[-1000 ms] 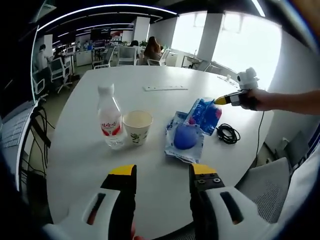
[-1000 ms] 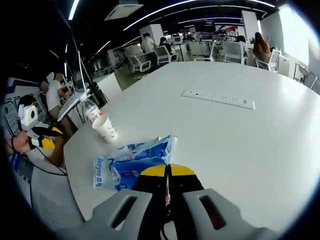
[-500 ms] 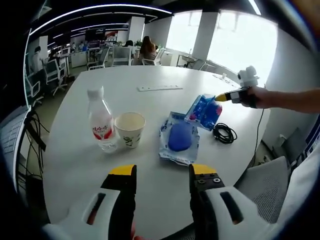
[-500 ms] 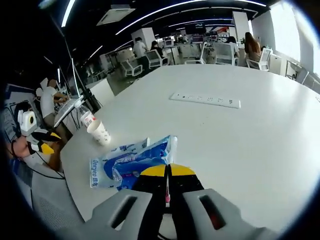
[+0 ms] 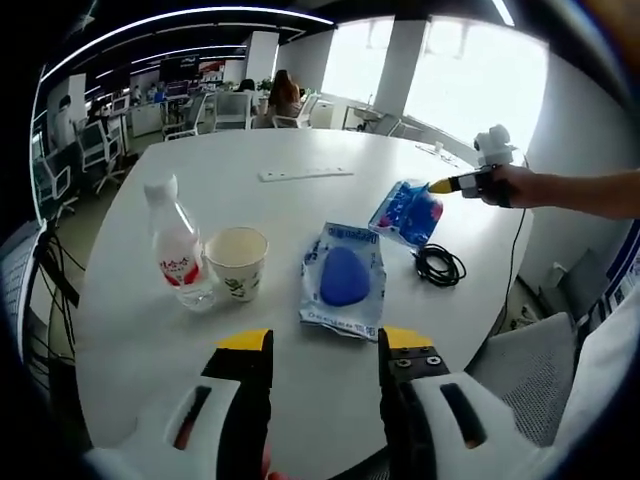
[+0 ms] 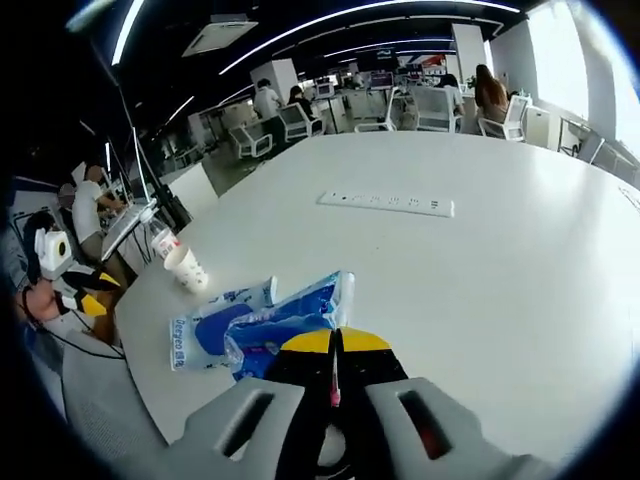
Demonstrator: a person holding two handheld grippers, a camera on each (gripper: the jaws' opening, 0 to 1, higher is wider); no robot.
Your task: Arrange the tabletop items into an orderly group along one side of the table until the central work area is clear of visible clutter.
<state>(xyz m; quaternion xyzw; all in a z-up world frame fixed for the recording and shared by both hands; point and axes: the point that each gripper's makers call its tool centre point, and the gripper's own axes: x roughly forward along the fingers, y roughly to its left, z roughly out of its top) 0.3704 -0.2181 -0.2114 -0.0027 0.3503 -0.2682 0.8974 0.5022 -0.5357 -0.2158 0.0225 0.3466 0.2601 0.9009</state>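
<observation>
A clear water bottle (image 5: 175, 250) with a red label stands next to a paper cup (image 5: 237, 262) on the round white table (image 5: 290, 370). To their right a blue-and-white packet (image 5: 343, 280) lies flat. My right gripper (image 5: 447, 186) comes in from the right, shut on the edge of a second blue packet (image 5: 405, 212), which hangs apart from the flat one. My left gripper (image 5: 322, 345) stands open over the near table edge, holding nothing. In the right gripper view the held packet (image 6: 290, 322) sits in front of the shut right gripper (image 6: 335, 345), with the flat packet (image 6: 205, 330) and cup (image 6: 185, 268) beyond.
A coiled black cable (image 5: 438, 266) lies near the table's right edge. A white power strip (image 5: 305, 174) rests further back, the same power strip (image 6: 385, 203) lying mid-table in the right gripper view. Office chairs and seated people fill the room behind.
The right gripper has pulled the second blue packet off the flat one and away to the right. The left gripper stays open while its view has shifted.
</observation>
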